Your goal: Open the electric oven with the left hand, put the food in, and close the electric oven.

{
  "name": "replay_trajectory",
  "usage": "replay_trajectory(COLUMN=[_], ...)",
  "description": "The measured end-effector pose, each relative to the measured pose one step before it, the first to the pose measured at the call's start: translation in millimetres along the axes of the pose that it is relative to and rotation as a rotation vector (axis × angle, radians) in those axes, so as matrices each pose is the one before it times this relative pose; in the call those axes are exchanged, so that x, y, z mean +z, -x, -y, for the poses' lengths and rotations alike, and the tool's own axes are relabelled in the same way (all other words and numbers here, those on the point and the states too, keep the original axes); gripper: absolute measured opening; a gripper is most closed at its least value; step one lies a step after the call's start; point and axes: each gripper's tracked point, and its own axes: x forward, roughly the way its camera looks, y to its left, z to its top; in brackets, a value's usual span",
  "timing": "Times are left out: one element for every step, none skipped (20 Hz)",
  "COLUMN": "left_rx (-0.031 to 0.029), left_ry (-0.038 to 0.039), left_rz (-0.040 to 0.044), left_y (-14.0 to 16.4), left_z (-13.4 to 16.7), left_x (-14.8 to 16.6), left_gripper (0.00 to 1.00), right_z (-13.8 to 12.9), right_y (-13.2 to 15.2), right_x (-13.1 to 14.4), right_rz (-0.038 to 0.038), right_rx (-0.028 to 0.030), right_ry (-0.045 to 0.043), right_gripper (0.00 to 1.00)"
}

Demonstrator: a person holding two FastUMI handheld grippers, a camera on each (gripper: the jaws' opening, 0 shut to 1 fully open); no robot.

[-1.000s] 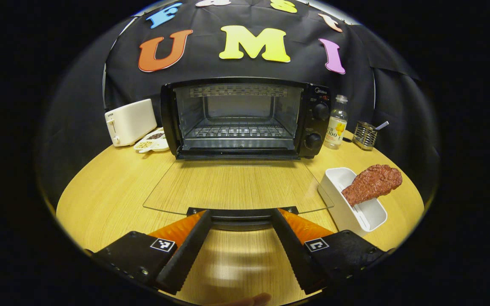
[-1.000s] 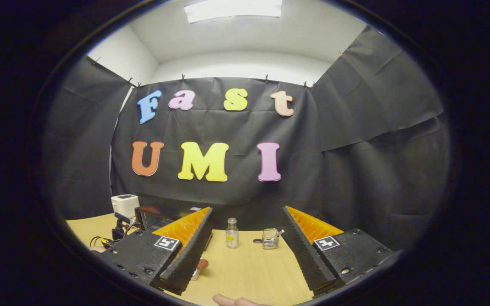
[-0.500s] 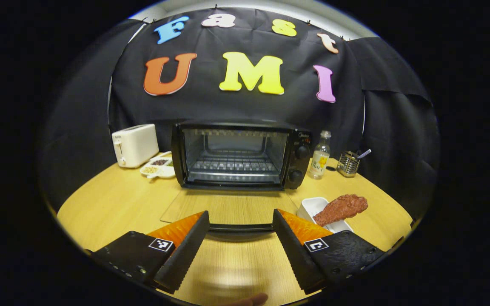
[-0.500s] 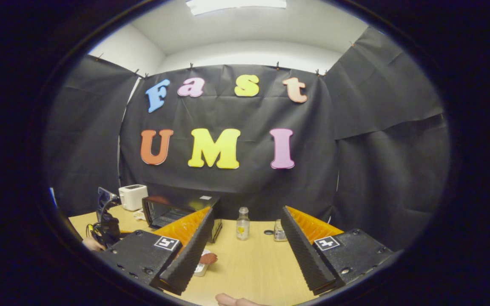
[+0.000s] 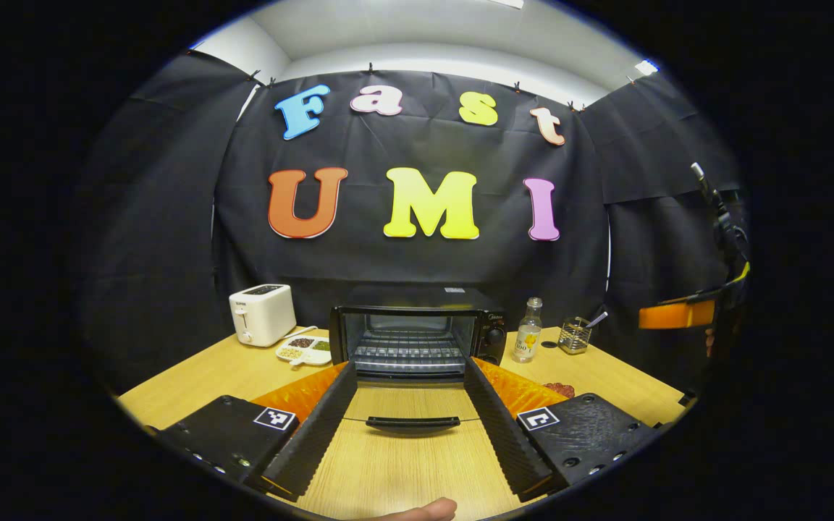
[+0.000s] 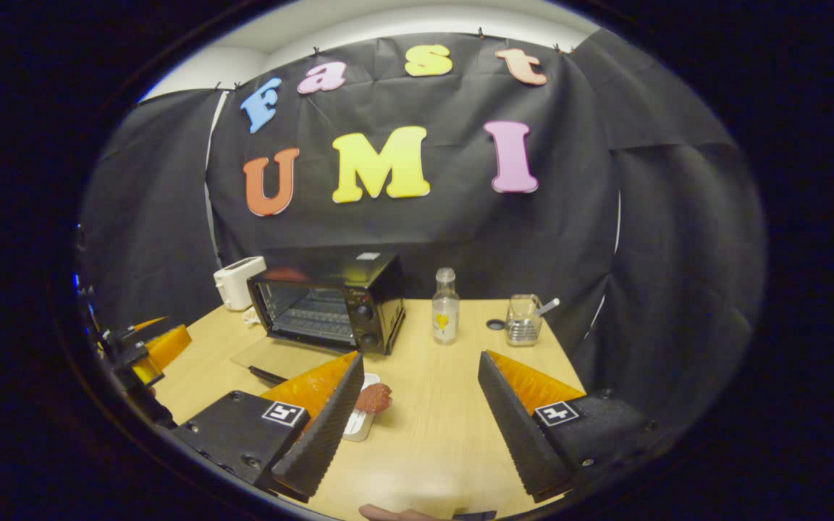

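Note:
The black electric oven [image 5: 417,329] stands at the back of the table with its glass door [image 5: 402,404] folded flat toward me, the handle [image 5: 413,423] nearest. My left gripper [image 5: 410,364] is open, drawn back from the handle and holding nothing. The food, a reddish-brown piece of meat [image 6: 373,397], lies on a small white tray [image 6: 356,428] to the right of the oven door. My right gripper [image 6: 418,356] is open and empty above the table, with the meat just beside its left finger. The oven [image 6: 330,300] sits ahead to its left.
A white toaster [image 5: 263,313] and a divided snack dish [image 5: 304,349] stand left of the oven. A small bottle [image 6: 445,306] and a wire holder [image 6: 523,320] stand to its right. The wooden table [image 6: 453,420] ends at the black cloth wall.
My left gripper has let go of the door handle, pulled back and risen, so the oven looks smaller. My right gripper has tilted down toward the table, bringing the oven and meat into sight.

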Motion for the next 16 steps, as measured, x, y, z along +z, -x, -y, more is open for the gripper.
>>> replay_trajectory(left_rx=[0.00874,0.01274,-0.00559,-0.00325,0.01264,0.00893,0.01536,0.01735,0.00753,0.00225,0.00586,0.00034,-0.00397,-0.00911,-0.01064,-0.02283], left_ry=[0.0037,0.00589,0.01769,-0.0049,-0.01198,-0.01983,-0.01552,-0.01128,-0.0074,-0.00579,-0.00226,0.00268,0.00502,0.00243,0.0027,0.00543], left_rz=[0.01348,0.01469,0.04477,0.00371,0.00892,0.0087,0.00196,0.00028,0.0019,-0.00048,0.0027,0.00212,0.00312,-0.00218,-0.00359,-0.00594], left_y=[7.95,7.0,17.99,4.73,3.59,1.18,2.44,3.45,3.73,3.7,4.29,2.96,2.76,2.39,2.47,3.61], left_z=[-1.9,-3.51,1.09,-0.42,-3.83,-3.76,-4.84,-3.55,-2.0,-0.13,-1.15,0.28,0.9,0.83,1.8,4.77], left_x=[5.54,6.59,28.91,7.24,8.47,6.98,5.03,2.56,1.45,1.6,1.74,1.37,0.81,0.1,0.99,0.75], left_gripper=[0.95,0.95,0.95,0.95,0.95,0.95,0.95,0.95,0.95,0.95,0.95,0.95,0.84,0.84,0.95,0.95], right_z=[-2.65,0.2,-7.62,2.47,5.65,1.71,-1.73,-1.75,-1.46,-2.54,-2.46,-1.86,-4.34,-5.79,-4.4,1.07], right_y=[-12.45,-13.26,-35.23,-9.6,-10.31,-8.14,-5.67,-6.71,-6.82,-5.48,-4.09,-4.55,-5.51,-5.14,-6.61,-5.02], right_x=[-9.08,-10.44,-23.89,-2.88,-1.32,-1.31,-4.45,-3.16,-6.12,-4.83,-3.94,-3.46,-3.29,-2.07,-4.84,-3.41], right_rz=[-0.04582,-0.0603,-0.1323,-0.02311,-0.00885,-0.0153,-0.01988,-0.02263,-0.02756,-0.02599,-0.02211,-0.02009,-0.02003,-0.02464,-0.02789,-0.02196], right_rx=[0.01878,0.01279,0.05608,-0.00173,-0.01017,0.00499,0.01692,0.02342,0.02489,0.02884,0.02779,0.02928,0.03599,0.04977,0.04407,0.01992], right_ry=[-0.00841,-0.01265,-0.02918,-0.03011,-0.03416,-0.02636,-0.02017,-0.01486,-0.00888,-0.01336,-0.01769,-0.02384,-0.02835,-0.03746,-0.04378,-0.04752], right_gripper=[1.0,1.0,1.0,0.99,0.96,0.96,0.93,0.9,0.87,0.85,0.83,0.82,0.78,0.67,0.63,0.56])
